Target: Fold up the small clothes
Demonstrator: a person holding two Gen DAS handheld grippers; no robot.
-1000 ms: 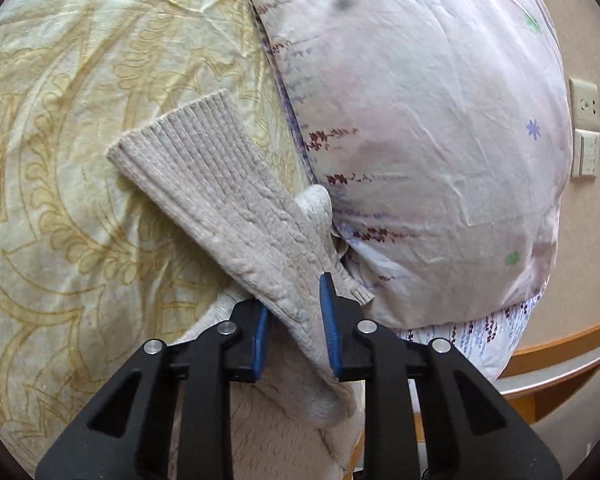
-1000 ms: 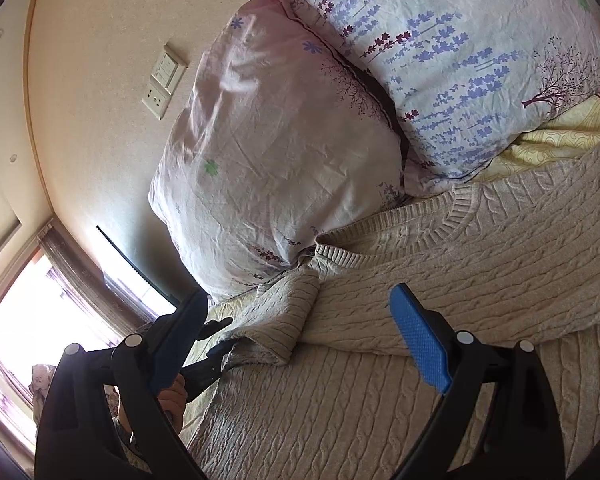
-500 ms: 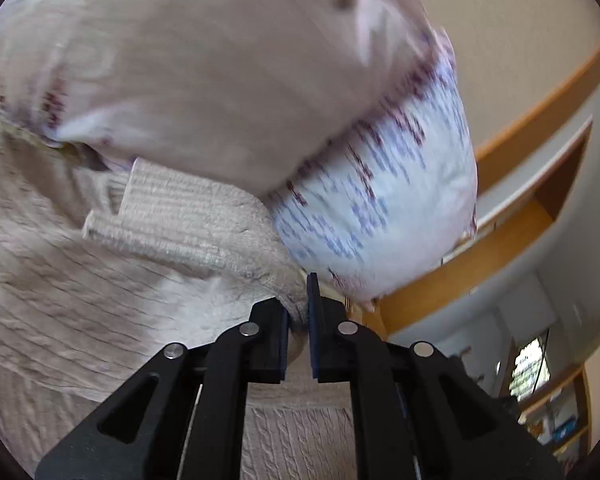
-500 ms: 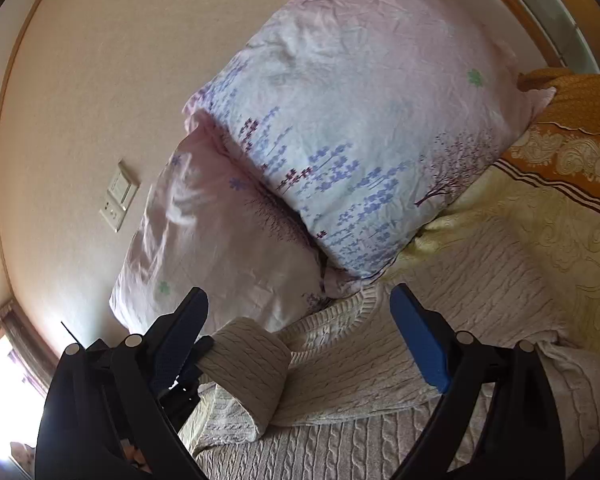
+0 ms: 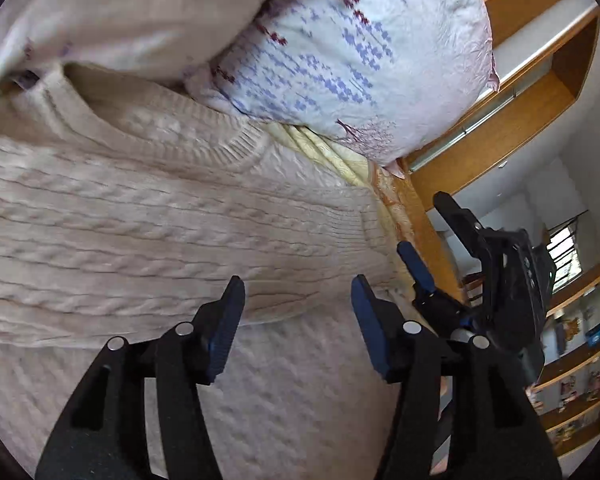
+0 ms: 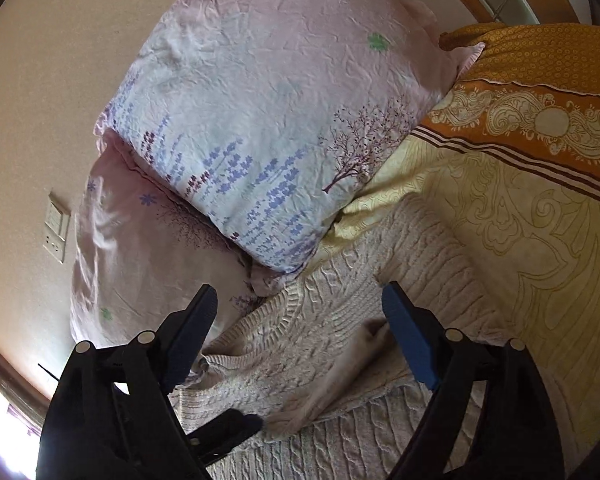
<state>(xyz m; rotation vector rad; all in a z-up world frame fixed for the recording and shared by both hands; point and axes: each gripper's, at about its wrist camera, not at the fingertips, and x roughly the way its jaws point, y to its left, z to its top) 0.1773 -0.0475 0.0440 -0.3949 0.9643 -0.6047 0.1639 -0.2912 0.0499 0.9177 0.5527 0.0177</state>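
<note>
Cable-knit beige sweater (image 5: 148,216) lies on the bed against the pillows (image 6: 268,128), sleeve folded across the chest; left claw (image 5: 298,312) and right claw (image 6: 300,336) both gape wide and empty above it, so the loose sleeve may slide off the fold.

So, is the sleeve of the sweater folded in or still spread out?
Folded in: the sleeve lies across the sweater body, below the collar.
</note>
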